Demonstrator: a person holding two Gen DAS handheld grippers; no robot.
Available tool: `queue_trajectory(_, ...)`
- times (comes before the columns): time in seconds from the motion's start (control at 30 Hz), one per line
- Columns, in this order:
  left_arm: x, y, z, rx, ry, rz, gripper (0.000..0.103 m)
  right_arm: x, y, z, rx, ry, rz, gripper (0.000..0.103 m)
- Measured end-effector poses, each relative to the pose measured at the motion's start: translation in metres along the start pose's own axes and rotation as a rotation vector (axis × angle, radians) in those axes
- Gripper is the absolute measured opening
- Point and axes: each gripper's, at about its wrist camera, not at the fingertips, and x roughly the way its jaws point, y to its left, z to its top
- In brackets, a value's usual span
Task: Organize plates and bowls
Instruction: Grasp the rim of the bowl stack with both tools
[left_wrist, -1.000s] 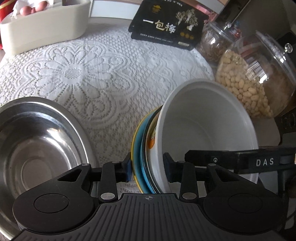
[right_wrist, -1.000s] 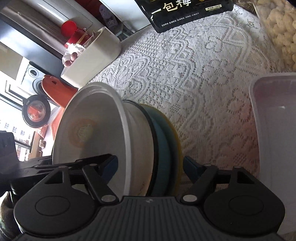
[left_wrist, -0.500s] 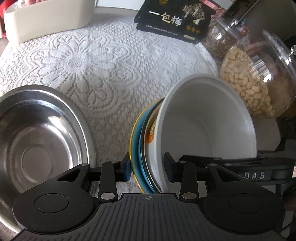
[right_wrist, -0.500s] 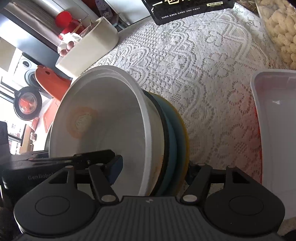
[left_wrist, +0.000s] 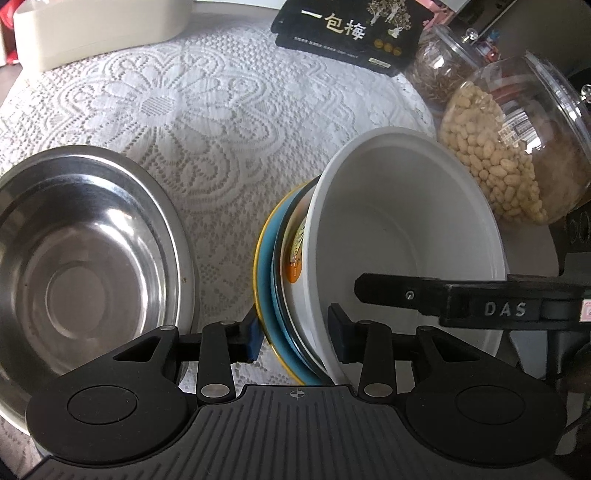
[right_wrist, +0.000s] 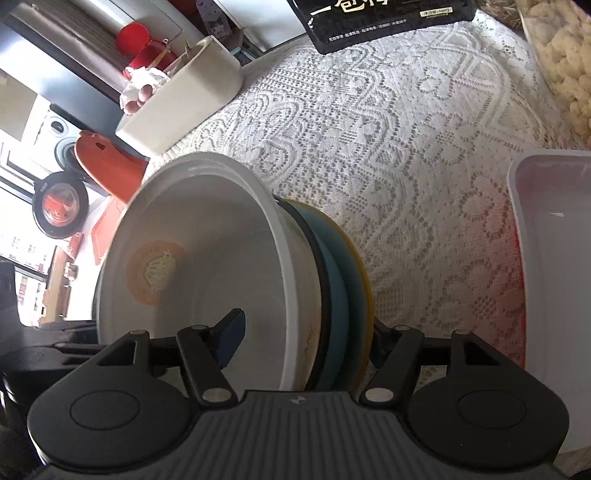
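Holding: one nested stack, a white bowl (left_wrist: 406, 229) seated in a patterned dish and a yellow-rimmed blue plate (left_wrist: 263, 273), tipped on edge above the lace cloth (left_wrist: 184, 110), between the steel bowl (left_wrist: 85, 266) and the bean jar (left_wrist: 498, 155).
- Right gripper (right_wrist: 303, 339): clamped across the whole stack, one pad inside the bowl, the other behind the plate.
- Left gripper (left_wrist: 295, 332): jaws opening, astride the same rim; we cannot tell whether its pads press.
- Risk: one clamp may let the glazed pieces slide apart and drop.
- Risk: swinging wide, we could knock the jar or the clear tub (right_wrist: 554, 277).
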Motion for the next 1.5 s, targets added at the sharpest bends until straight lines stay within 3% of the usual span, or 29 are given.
queue_trajectory(0.4, -0.004, 0.004, 0.0, -0.048, 0.016, -0.042, 0.041, 0.001, 0.009, -0.012, 0.019, 0.033, -0.024, 0.071)
queue_trajectory(0.7, -0.013, 0.016, -0.009, -0.056, 0.033, -0.035, 0.042, 0.005, 0.027, -0.028, -0.029, 0.135, 0.001, 0.071)
queue_trajectory(0.93, -0.013, 0.012, -0.006, -0.033, 0.024, -0.047, 0.046, 0.002, 0.02, -0.016, -0.031, 0.076, -0.051, 0.071)
queue_trajectory(1.1, -0.009, 0.011, -0.003, -0.032, 0.023, -0.049, 0.053, 0.004, 0.016, -0.01, -0.009, 0.069, -0.049, 0.071)
queue_trajectory(1.27, -0.005, 0.011, 0.0, -0.027, 0.018, -0.04, 0.053, 0.004, 0.016, -0.01, 0.014, 0.07, -0.044, 0.071)
queue_trajectory(1.37, -0.004, 0.011, -0.001, -0.034, 0.017, -0.042, 0.053, 0.004, 0.016, -0.01, 0.013, 0.072, -0.022, 0.063)
queue_trajectory(1.5, -0.006, 0.009, -0.003, -0.037, 0.021, -0.028, 0.053, 0.003, 0.02, -0.01, -0.018, 0.073, -0.032, 0.063)
